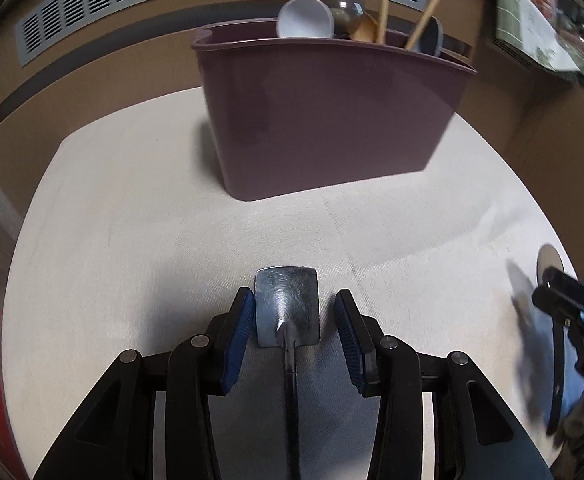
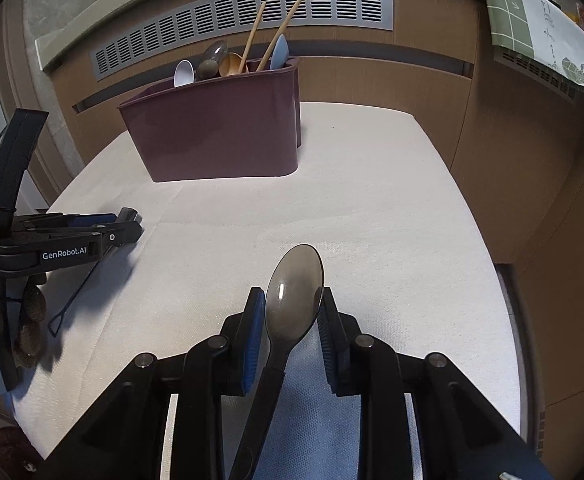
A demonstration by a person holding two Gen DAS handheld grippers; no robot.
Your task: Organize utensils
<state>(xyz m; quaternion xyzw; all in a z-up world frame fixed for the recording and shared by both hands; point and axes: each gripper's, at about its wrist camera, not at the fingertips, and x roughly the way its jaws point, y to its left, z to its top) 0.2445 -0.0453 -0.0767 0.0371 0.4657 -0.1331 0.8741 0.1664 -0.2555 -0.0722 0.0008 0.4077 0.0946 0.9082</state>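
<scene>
A metal spatula [image 1: 288, 304] with a flat square head and a thin black handle lies between the fingers of my left gripper [image 1: 294, 300]. Its jaws stand open, and the right pad [image 1: 346, 320] is clear of the head. My right gripper [image 2: 292, 296] is shut on a translucent grey spoon [image 2: 294, 292], its pads pressing the sides of the bowl, with the handle running back under the gripper. A maroon utensil holder [image 1: 324, 120] [image 2: 220, 136] stands at the far side of the table. It holds several spoons and two chopsticks [image 2: 254, 36].
A white cloth covers the table [image 2: 372, 200], whose right edge drops off beside brown cabinets. A grey vent grille [image 2: 244, 12] runs behind the holder. The left gripper [image 2: 134, 222] and a hand in a fuzzy brown glove [image 2: 28, 312] are at the table's left.
</scene>
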